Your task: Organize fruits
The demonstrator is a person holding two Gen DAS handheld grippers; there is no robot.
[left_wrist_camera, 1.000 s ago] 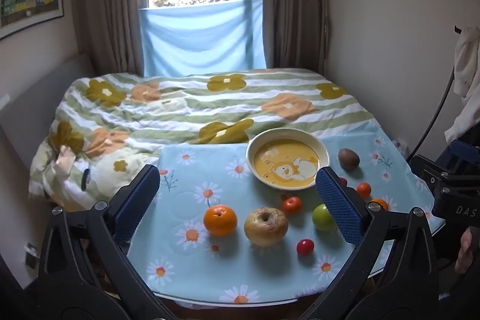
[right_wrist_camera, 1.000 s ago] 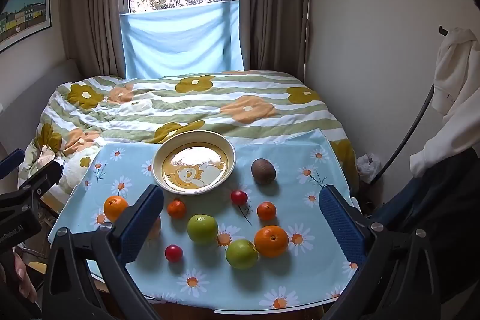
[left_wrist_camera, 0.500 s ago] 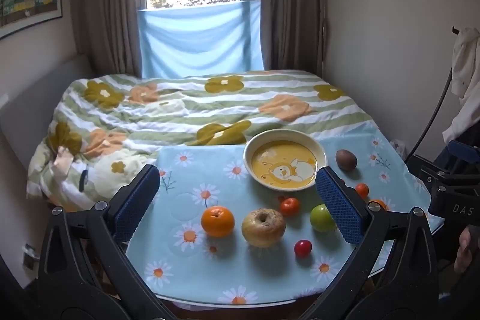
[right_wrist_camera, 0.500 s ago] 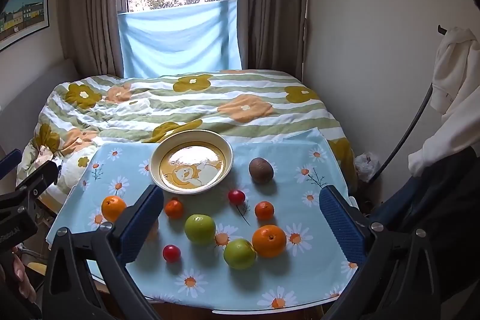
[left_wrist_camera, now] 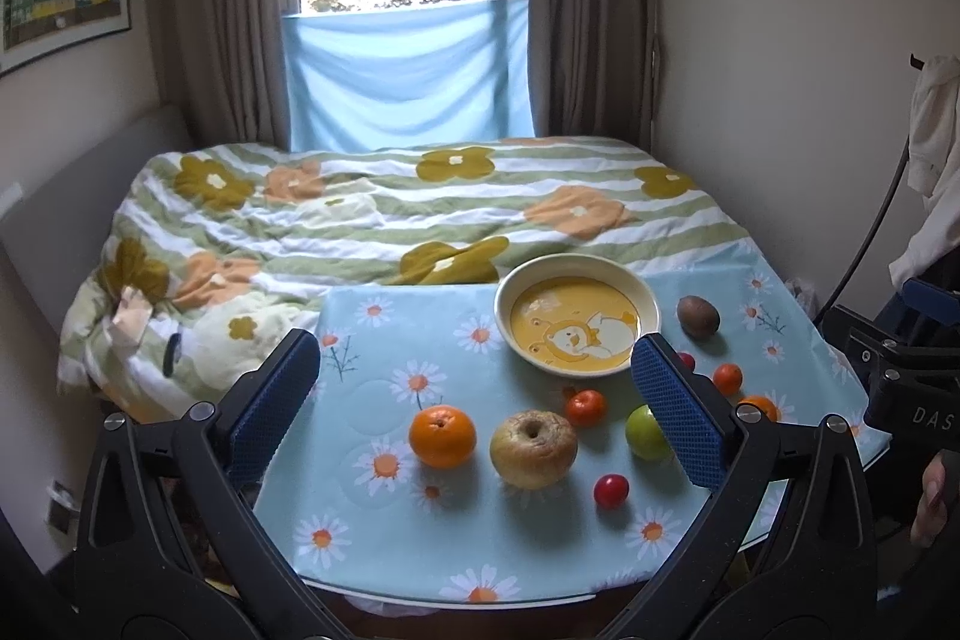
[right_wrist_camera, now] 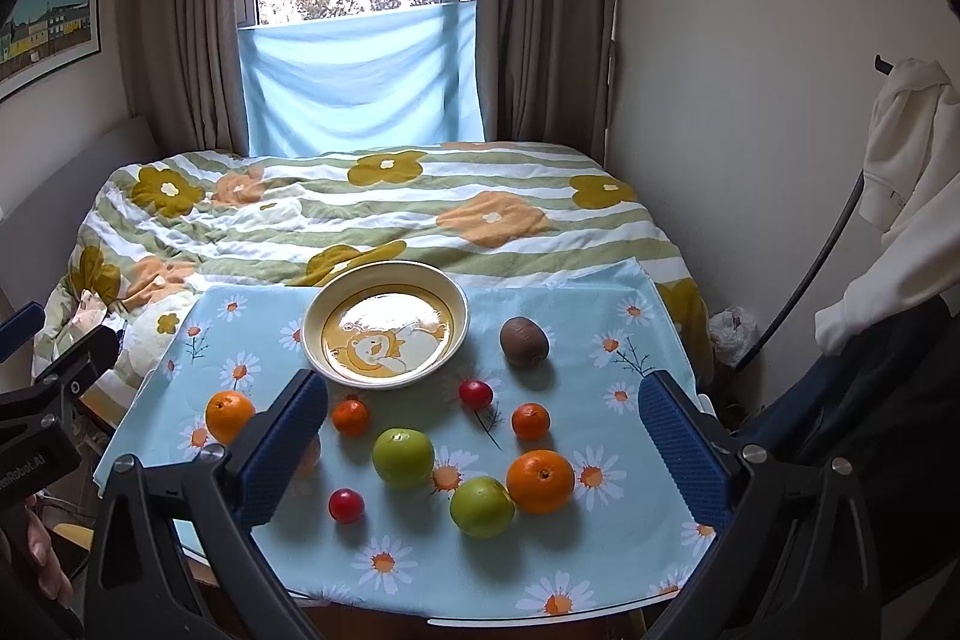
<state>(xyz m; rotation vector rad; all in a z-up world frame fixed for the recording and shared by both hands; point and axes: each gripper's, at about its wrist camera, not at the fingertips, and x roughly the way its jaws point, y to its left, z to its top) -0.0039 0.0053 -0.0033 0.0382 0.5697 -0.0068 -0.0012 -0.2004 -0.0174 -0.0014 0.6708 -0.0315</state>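
An empty yellow bowl (left_wrist_camera: 577, 313) (right_wrist_camera: 384, 323) stands at the back of the daisy tablecloth (left_wrist_camera: 390, 496). In front of it lie an orange (left_wrist_camera: 442, 436), a yellowish apple (left_wrist_camera: 533, 448), a small tangerine (left_wrist_camera: 586, 407), a green apple (left_wrist_camera: 645, 433), a cherry tomato (left_wrist_camera: 611, 490) and a kiwi (left_wrist_camera: 698, 316). The right wrist view adds two green apples (right_wrist_camera: 402, 457) (right_wrist_camera: 482, 507), a big orange (right_wrist_camera: 540, 480), a tangerine (right_wrist_camera: 530, 420) and a red tomato (right_wrist_camera: 475, 393). My left gripper (left_wrist_camera: 474, 403) and right gripper (right_wrist_camera: 483, 445) are both open, empty, above the table's near edge.
A bed with a striped flower quilt (left_wrist_camera: 390, 214) lies just behind the table. A wall (right_wrist_camera: 750, 100) and hanging white clothes (right_wrist_camera: 900, 196) are at the right. The table's front edge (left_wrist_camera: 480, 601) is close below the grippers.
Both views have shifted only slightly; the fruits sit a touch lower and nearer. No fruit has moved and both grippers stay open.
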